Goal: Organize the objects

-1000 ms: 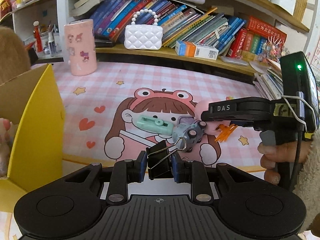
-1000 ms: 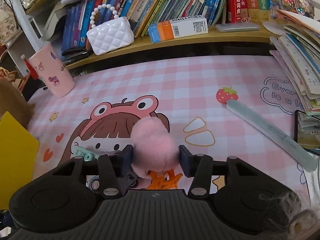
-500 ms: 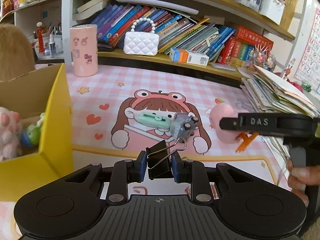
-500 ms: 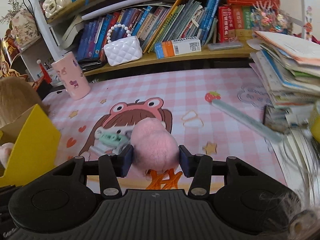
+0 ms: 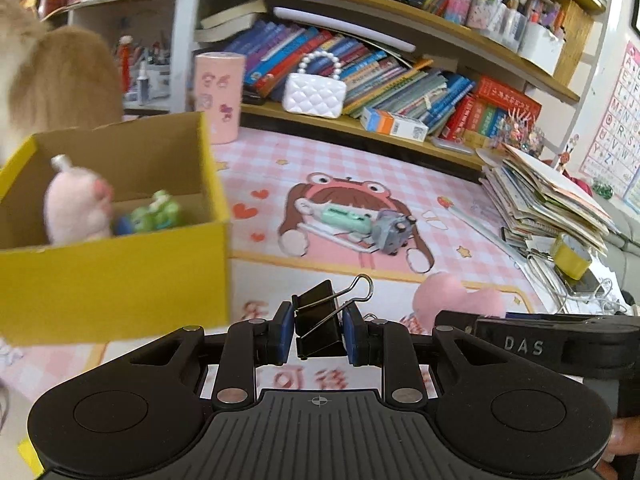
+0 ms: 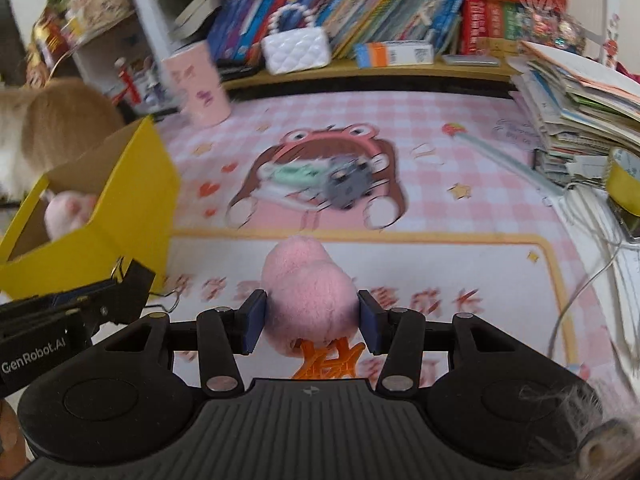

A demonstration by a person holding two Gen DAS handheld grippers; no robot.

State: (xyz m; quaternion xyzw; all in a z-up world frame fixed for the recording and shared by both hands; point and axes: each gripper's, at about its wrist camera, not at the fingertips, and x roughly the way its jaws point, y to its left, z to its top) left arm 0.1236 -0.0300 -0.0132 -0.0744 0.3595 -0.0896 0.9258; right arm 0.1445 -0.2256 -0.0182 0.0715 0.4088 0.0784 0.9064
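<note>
My left gripper point(image 5: 316, 334) is shut on a black binder clip point(image 5: 320, 320) and holds it above the pink mat, just right of the yellow box point(image 5: 112, 276). My right gripper point(image 6: 312, 322) is shut on a pink plush toy with orange feet point(image 6: 308, 296); the toy also shows in the left wrist view point(image 5: 452, 296). The box point(image 6: 120, 208) holds a pink plush point(image 5: 76, 204) and a green toy point(image 5: 156, 214). A mint green item point(image 5: 344, 218) and a grey toy point(image 5: 390, 232) lie on the mat's cartoon figure.
A pink cup point(image 5: 218, 96) stands at the back by the bookshelf with a white quilted purse point(image 5: 314, 94). A paper stack point(image 5: 548, 204), a yellow tape roll point(image 6: 624, 178) and cables lie at the right. A furry tan animal point(image 5: 52, 80) is behind the box.
Both grippers have risen and pulled back toward the near edge and left, each keeping its object. The yellow box now shows closer and its inside is visible.
</note>
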